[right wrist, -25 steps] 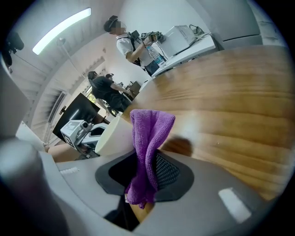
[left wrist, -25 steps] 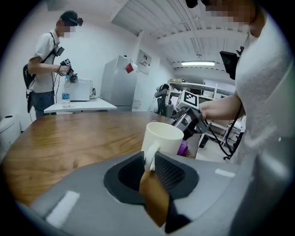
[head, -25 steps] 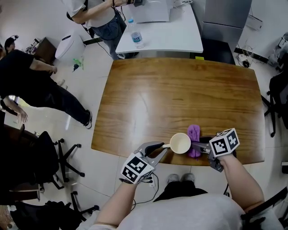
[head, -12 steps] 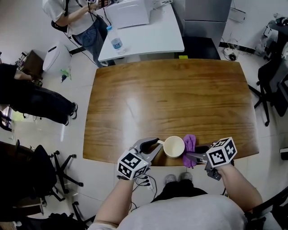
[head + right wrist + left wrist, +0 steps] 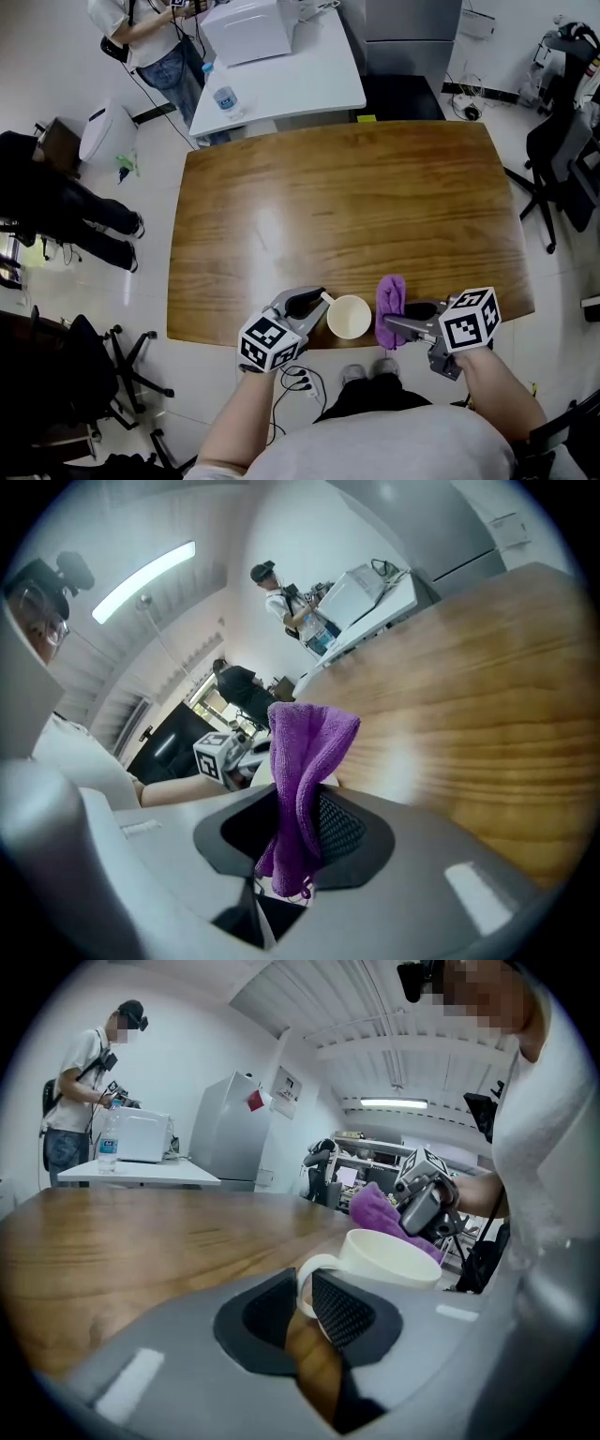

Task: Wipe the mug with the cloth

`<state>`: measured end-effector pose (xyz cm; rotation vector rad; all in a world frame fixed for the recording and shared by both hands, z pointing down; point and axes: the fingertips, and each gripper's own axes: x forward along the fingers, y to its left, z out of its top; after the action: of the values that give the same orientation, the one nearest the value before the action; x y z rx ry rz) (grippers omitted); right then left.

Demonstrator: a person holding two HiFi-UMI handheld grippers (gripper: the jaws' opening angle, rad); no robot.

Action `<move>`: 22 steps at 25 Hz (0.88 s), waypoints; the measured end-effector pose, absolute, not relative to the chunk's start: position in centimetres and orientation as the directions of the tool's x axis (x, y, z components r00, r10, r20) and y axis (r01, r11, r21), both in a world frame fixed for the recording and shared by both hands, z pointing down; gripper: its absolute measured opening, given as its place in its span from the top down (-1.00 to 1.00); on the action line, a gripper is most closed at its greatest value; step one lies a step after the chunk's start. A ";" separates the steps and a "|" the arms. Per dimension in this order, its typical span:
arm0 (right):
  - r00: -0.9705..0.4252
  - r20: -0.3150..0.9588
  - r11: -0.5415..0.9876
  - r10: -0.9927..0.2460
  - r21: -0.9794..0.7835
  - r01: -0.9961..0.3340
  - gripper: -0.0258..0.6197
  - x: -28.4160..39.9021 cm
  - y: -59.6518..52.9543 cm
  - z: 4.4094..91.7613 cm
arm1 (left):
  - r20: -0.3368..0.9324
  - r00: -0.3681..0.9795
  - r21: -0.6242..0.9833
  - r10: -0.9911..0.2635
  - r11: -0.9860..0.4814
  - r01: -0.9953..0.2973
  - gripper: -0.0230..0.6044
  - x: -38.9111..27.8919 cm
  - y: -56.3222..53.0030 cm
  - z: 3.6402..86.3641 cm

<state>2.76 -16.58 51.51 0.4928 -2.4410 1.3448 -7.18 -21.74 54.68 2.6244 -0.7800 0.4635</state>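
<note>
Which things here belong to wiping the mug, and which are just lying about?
Part of the job:
- mug, handle pinched by the left gripper, whose jaws have just been closing
- purple cloth, clamped in the right gripper

Just lying about:
- water bottle and white appliance on the white table
- office chair

Left gripper (image 5: 302, 1290), seen along its own jaws. The two dark ribbed pads (image 5: 345, 1312) have just been closing and now clamp the handle of the white mug (image 5: 392, 1258). The mug's bowl stands upright just beyond them, above the wooden table (image 5: 141, 1237). Behind the mug's rim, the right gripper (image 5: 414, 1211) holds up a purple cloth (image 5: 375, 1208). At far left a person (image 5: 80, 1091) stands beside a white table (image 5: 141, 1174) bearing a bottle (image 5: 108, 1150).
</note>
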 end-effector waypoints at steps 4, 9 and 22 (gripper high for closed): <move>-0.913 0.377 0.465 -0.158 -0.787 -0.406 0.59 1.8 -17.3 51.0 | 0.402 0.785 0.256 -0.471 -0.765 -0.591 0.82 -7.0 -21.8 54.5; -0.885 0.450 0.456 -0.115 -0.768 -0.450 0.59 1.3 -17.3 54.5 | 0.409 0.761 0.258 -0.503 -0.737 -0.625 0.85 -6.7 -22.2 54.8; -0.838 0.539 0.528 -0.086 -0.689 -0.497 0.59 2.0 -18.9 55.3 | 0.404 0.774 0.257 -0.487 -0.752 -0.607 0.86 -6.7 -22.1 54.9</move>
<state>1.97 -18.87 55.30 0.4751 -2.3274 1.2514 -6.74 -22.09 54.91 2.5929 -0.8332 0.4444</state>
